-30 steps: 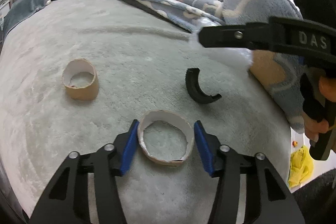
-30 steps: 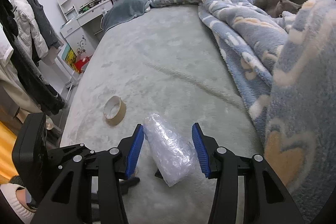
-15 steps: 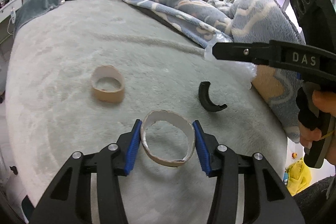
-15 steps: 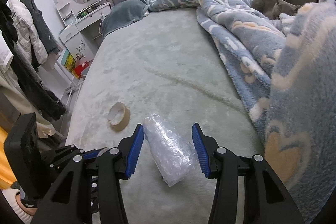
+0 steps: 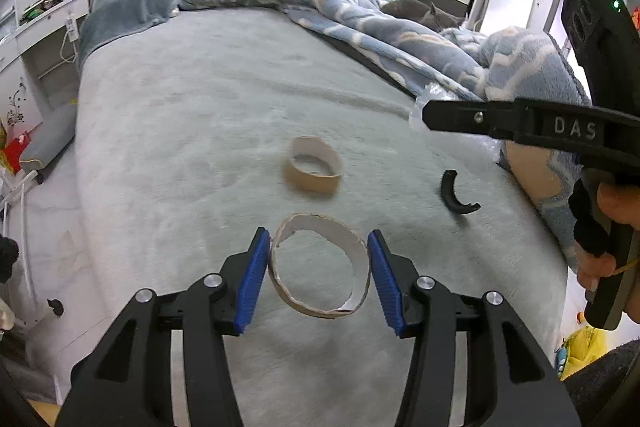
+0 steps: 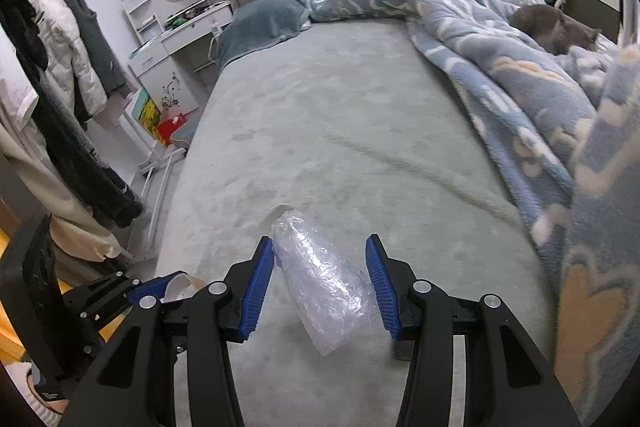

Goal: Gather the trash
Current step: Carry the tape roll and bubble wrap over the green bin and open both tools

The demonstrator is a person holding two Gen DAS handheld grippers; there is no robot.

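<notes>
The left gripper [image 5: 318,277] clamps a torn cardboard ring [image 5: 318,267] between its blue pads [image 5: 252,279], one pad pressed on each side of the ring, which hangs clear of the grey bedspread [image 5: 200,115]. At about twelve o'clock from it, a second, smaller cardboard ring [image 5: 314,165] lies on the bedspread, slightly blurred. At roughly two o'clock lies a curved black plastic piece [image 5: 454,193], apart from both rings.

Only the left wrist view shows these two loose items, along with the right gripper from the side: its black arm crosses in at three o'clock, a person's hand [image 5: 612,223] closed round the handle, and a bit of clear plastic pokes out past the arm's tip.

The right wrist view shows what that plastic is. The right gripper [image 6: 320,283] grasps a crumpled roll of bubble wrap [image 6: 320,279], the pads meeting it at either side, and the roll is tilted with its far end toward eleven o'clock. At eight o'clock in this view the left gripper [image 6: 150,293] appears, with a pale edge of its ring showing. A blue patterned blanket [image 6: 500,67] is heaped along the bed from one to four o'clock, and a grey cat [image 6: 556,27] lies on it at two o'clock.
</notes>
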